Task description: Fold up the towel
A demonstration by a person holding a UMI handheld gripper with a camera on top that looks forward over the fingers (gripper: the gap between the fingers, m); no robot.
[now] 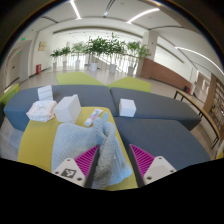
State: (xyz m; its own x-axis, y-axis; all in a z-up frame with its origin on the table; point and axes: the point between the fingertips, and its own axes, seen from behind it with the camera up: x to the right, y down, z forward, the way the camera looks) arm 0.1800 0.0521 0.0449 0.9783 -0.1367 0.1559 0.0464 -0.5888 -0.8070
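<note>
Gripper view across a tabletop (pixel 160 140) covered in grey and yellow-green panels. The towel (pixel 90 145), a soft grey cloth with rumpled folds, lies bunched on the yellow-green strip and drapes over the left finger; its near end is cut off at the bottom of the view, so its full outline cannot be made out. The gripper (pixel 112 163) shows 2 white fingers with magenta pads (pixel 142 160); the left pad is partly hidden by the cloth. The jaws stand fairly wide, and the right finger is clear of the towel, so the cloth is not pinched between them; whether the left finger bears on it cannot be told. Beyond the towel sit 3 white box-like items: a low stack (pixel 42 108), an upright block (pixel 68 108) and a small cube (pixel 127 106); their material is too small to judge. A small white object (pixel 95 118) lies at the towel's far edge, indistinct. Potted plants (pixel 100 50) line the background under ceiling light strips (pixel 140 15).
</note>
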